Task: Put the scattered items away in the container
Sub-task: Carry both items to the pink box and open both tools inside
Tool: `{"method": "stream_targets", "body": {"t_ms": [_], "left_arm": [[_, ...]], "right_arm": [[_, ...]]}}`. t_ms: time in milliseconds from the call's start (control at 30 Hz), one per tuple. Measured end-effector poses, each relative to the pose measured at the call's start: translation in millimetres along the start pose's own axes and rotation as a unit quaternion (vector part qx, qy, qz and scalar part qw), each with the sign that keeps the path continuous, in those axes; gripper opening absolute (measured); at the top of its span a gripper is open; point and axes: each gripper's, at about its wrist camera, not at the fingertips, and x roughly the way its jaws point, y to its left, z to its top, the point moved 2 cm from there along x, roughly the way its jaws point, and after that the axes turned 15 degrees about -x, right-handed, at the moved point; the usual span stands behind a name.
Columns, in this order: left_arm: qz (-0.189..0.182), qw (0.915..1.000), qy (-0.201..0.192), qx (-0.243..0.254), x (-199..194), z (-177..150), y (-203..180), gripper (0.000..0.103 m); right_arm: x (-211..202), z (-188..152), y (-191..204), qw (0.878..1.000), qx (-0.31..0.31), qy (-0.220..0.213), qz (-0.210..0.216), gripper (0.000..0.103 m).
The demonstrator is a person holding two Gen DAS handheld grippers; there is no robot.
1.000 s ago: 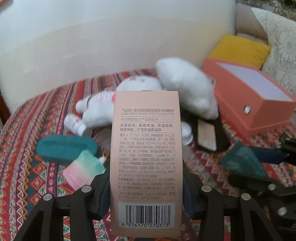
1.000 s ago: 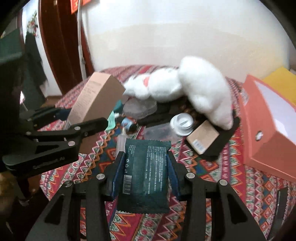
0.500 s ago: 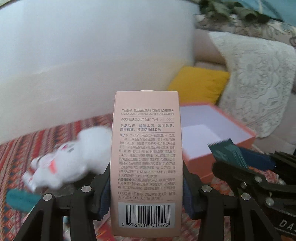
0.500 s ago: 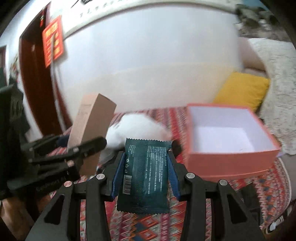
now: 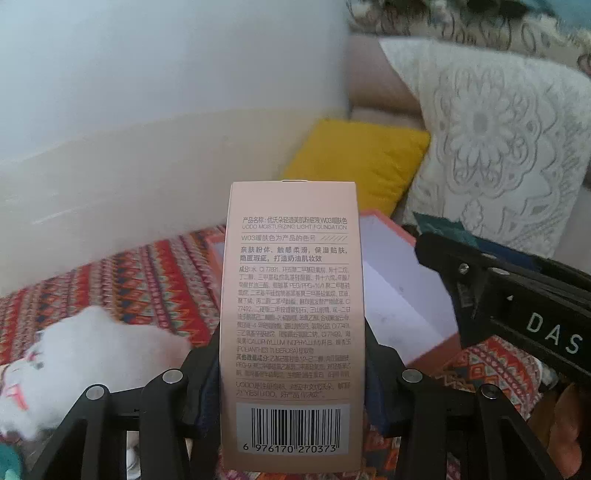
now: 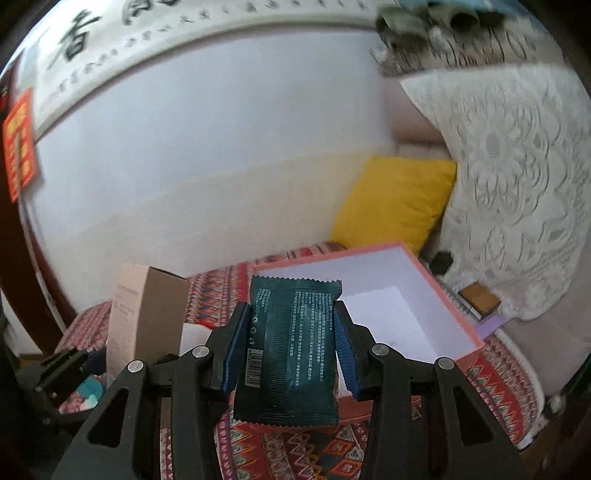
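- Behind everything stood a pale two-tone wall point(image 6: 207, 155), with a calligraphy scroll point(image 6: 155, 26) along its top and a red paper sign point(image 6: 20, 144) at the left edge of the right wrist view.
- Below it lay a red patterned cloth point(image 5: 147, 277), and the open salmon-pink box point(image 6: 458, 317) with its white interior sat on that cloth.
- A yellow cushion point(image 5: 358, 158) leaned at the wall just behind the box, beside a cream lace-covered cushion point(image 5: 495, 147).
- The left gripper point(image 5: 291, 387) was clenched on a tall pink foundation carton point(image 5: 291, 314), held upright with its printed back and barcode facing the camera; the blue pads pressed on both long sides.
- In the left wrist view, that carton covered part of the box's near-left corner, the box showing to either side of it.
- The right gripper point(image 6: 291, 350) was clamped on a dark teal sachet point(image 6: 291, 347), its printed face toward the camera and its serrated top edge overlapping the box's near rim in that view.
- Both held items were up off the cloth, near the box; neither lay inside it.
- A white plush toy point(image 5: 85, 358) lay on the cloth at lower left of the left wrist view, blurred.
- A small brown block point(image 6: 480, 301) rested to the right of the box, by the lace cushion.
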Motion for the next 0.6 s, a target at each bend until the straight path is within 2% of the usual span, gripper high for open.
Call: {"method": "stream_targets", "body": {"t_ms": [167,333,467,500,533,567,600], "left_arm": [[-0.002,0.9992,0.041,0.002,59.0,1.6,-13.6,0.052],[0.013,0.9966,0.078,0.023,112.0,-8.3,-25.5,0.052],[0.024,0.9949,0.094,0.026,135.1,-16.4,-27.8,0.053],[0.031,0.9947,0.095,0.025,138.5,-16.9,-27.4,0.057],[0.036,0.9948,0.093,0.022,139.4,-16.5,-26.0,0.063],[0.042,0.995,0.088,0.02,139.2,-15.8,-24.4,0.078],[0.05,0.9956,0.077,0.019,136.1,-14.0,-22.3,0.087]], "right_arm": [[58.8,-10.4,-36.1,0.998,0.043,0.053,0.003,0.046],[97.8,-24.0,-57.6,0.994,0.064,0.09,-0.013,0.047],[126.0,-25.2,-66.2,0.992,0.069,0.107,-0.018,0.047],[131.2,-25.1,-68.0,0.992,0.069,0.108,-0.021,0.049],[136.4,-24.9,-69.8,0.991,0.069,0.108,-0.024,0.052],[140.9,-25.1,-71.4,0.991,0.069,0.11,-0.03,0.07],[142.8,-26.3,-72.6,0.991,0.069,0.112,-0.04,0.084]]}}
